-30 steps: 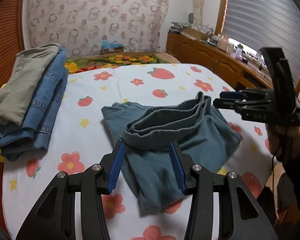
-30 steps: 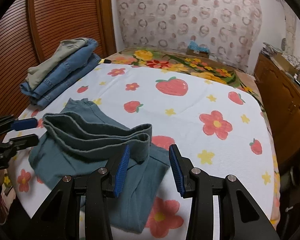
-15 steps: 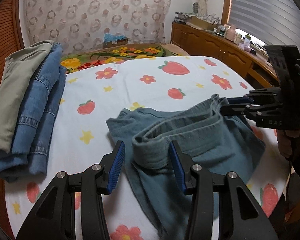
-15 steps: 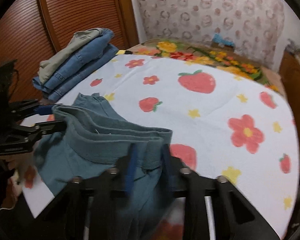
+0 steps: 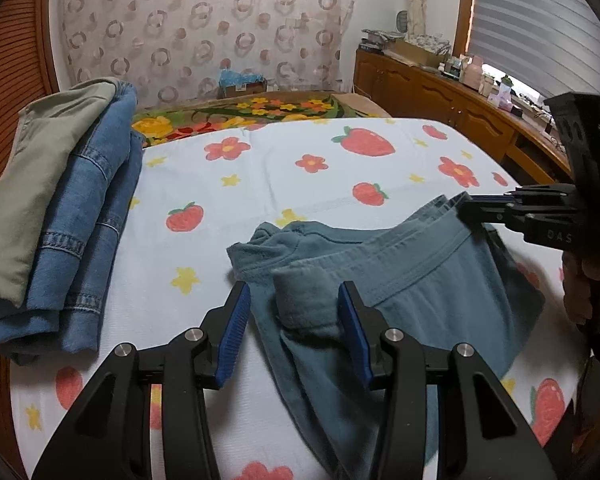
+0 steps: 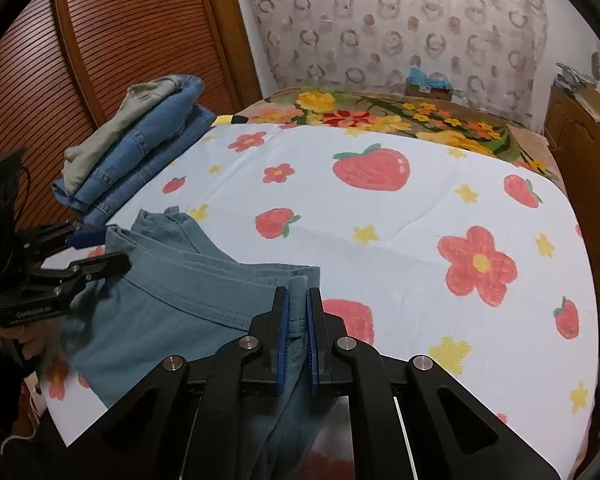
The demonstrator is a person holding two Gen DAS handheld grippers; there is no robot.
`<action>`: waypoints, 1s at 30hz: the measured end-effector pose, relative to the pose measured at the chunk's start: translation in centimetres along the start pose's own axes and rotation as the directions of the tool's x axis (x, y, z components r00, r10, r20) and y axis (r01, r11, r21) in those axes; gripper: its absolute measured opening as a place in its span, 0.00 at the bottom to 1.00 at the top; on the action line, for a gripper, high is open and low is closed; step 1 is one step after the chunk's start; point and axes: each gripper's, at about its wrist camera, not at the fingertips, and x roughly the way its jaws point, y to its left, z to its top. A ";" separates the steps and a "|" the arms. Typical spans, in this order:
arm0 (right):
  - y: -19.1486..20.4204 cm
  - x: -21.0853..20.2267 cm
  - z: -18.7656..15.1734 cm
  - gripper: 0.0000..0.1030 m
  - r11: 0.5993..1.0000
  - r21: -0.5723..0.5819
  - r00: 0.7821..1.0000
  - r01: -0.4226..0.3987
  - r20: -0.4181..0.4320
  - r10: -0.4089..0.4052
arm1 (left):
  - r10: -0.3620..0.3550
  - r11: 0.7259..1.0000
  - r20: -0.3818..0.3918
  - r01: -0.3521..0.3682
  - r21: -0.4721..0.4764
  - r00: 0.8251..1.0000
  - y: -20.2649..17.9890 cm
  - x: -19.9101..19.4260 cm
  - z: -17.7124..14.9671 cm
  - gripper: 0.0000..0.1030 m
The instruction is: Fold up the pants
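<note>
While the right gripper (image 6: 297, 300) is pinching the waistband, the left gripper (image 5: 294, 312) is gaping wide around the other end, gripping nothing. Teal pants (image 5: 412, 280) are lying on the strawberry sheet (image 5: 300, 152) near stacked jeans (image 5: 88, 208). Risk: one-sided lifting, bunching the fold.

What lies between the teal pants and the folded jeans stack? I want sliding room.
Only bare strawberry-print sheet separates the teal pants from the jeans stack, shown in the left wrist view.
</note>
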 end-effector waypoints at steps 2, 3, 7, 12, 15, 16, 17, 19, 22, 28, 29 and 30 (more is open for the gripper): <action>0.2 -0.8 0.0 0.12 1.000 0.004 1.000 0.006 0.009 -0.006 | -0.006 1.000 0.011 0.007 -0.002 1.000 -0.2 -0.8 -0.2 0.46; 0.2 -1.2 -0.1 0.14 1.000 0.004 1.000 0.009 0.010 -0.009 | -0.011 1.000 0.017 0.011 -0.003 1.000 -0.3 -1.2 -0.3 0.46; 0.8 -3.0 -1.0 0.21 1.000 0.003 0.999 0.029 0.015 -0.029 | -0.029 1.000 0.034 0.029 0.001 0.999 -0.9 -2.7 -1.1 0.46; 1.8 -5.1 -3.3 0.21 0.999 -0.003 0.999 0.050 0.019 -0.050 | -0.052 0.998 0.034 0.052 0.018 0.998 -2.2 -3.9 -2.9 0.46; 2.3 -6.2 -4.6 0.21 0.998 0.000 0.998 0.059 0.016 -0.059 | -0.055 0.998 0.025 0.055 0.023 0.998 -2.6 -4.2 -4.1 0.46; 2.4 -6.6 -5.0 0.21 0.998 0.001 0.998 0.062 0.014 -0.062 | -0.056 0.998 0.019 0.056 0.021 0.998 -2.7 -4.3 -4.7 0.46; 2.6 -6.9 -5.4 0.21 0.998 0.001 0.998 0.067 0.014 -0.067 | -0.056 0.998 0.015 0.055 0.020 0.998 -2.8 -4.3 -5.0 0.46; 2.8 -7.5 -6.1 0.21 0.998 0.005 0.998 0.069 0.014 -0.069 | -0.050 0.999 -0.003 0.050 0.020 0.999 -2.8 -3.9 -5.6 0.46; 2.8 -8.0 -7.2 0.22 0.998 0.018 0.998 0.066 0.007 -0.066 | -0.042 0.999 -0.029 0.043 0.017 0.999 -2.6 -3.0 -6.4 0.46; 2.6 -7.9 -8.4 0.25 0.998 0.037 0.998 0.057 -0.013 -0.057 | -0.065 0.998 -0.006 0.065 0.011 0.998 -2.2 -2.9 -6.8 0.46; 2.6 -8.0 -8.6 0.27 0.998 0.039 0.998 0.054 -0.016 -0.053 | -0.065 0.998 0.001 0.065 0.017 0.998 -2.3 -3.0 -6.9 0.46; 2.7 -7.9 -8.8 0.29 0.998 0.039 0.998 0.053 -0.018 -0.052 | -0.066 0.998 0.006 0.066 0.021 0.998 -2.3 -3.0 -6.9 0.46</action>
